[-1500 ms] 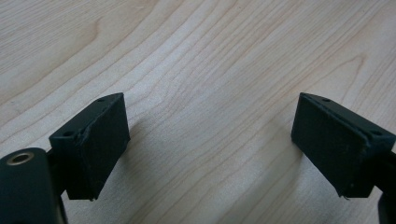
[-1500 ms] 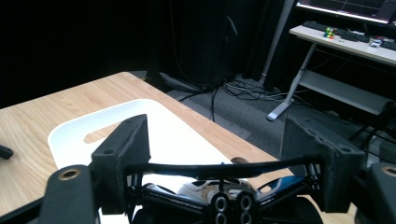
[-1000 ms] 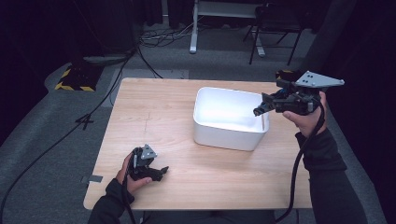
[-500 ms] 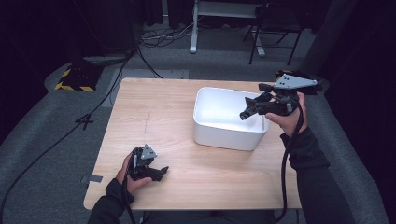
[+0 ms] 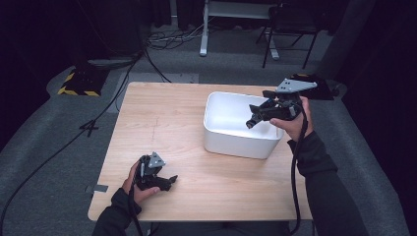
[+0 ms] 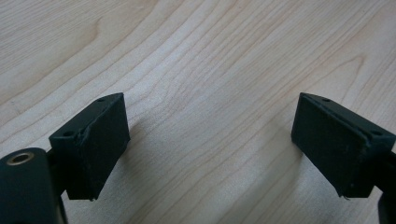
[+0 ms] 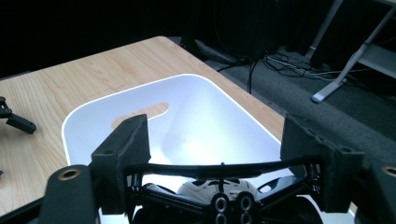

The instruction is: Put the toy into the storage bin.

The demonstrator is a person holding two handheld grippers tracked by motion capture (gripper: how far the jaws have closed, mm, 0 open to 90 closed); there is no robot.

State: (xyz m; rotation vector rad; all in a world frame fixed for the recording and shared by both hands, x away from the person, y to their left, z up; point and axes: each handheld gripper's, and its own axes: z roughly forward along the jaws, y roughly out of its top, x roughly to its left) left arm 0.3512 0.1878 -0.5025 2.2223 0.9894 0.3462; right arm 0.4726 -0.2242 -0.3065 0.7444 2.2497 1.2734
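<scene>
Right gripper (image 5: 253,120) held in the person's right hand (image 5: 290,120) above the right half of the white bin (image 5: 236,145), tips aimed left and down into it, above the rim, not touching bin walls. In the right gripper view the jaws are clamped on a small black-and-white object (image 7: 219,186): a thin black bar of it spans from one pad to the other, and the white part with black bits hangs just below the jaws at the bottom edge. Can't tell what the object is. The object sits over the bin's open inside, off the floor of it; the pale bin floor and the far wall with a handle slot (image 7: 142,112) lie beyond it.

The bin stands on the wooden table (image 5: 167,118), right of centre, toward the far side.

Left gripper (image 5: 169,181) lies low on the table at the near left corner, in the left hand (image 5: 135,182), tips pointing right, well apart from the bin. In the left gripper view its jaws stand wide apart with bare wood grain between the pads (image 6: 93,144), nothing gripped
</scene>
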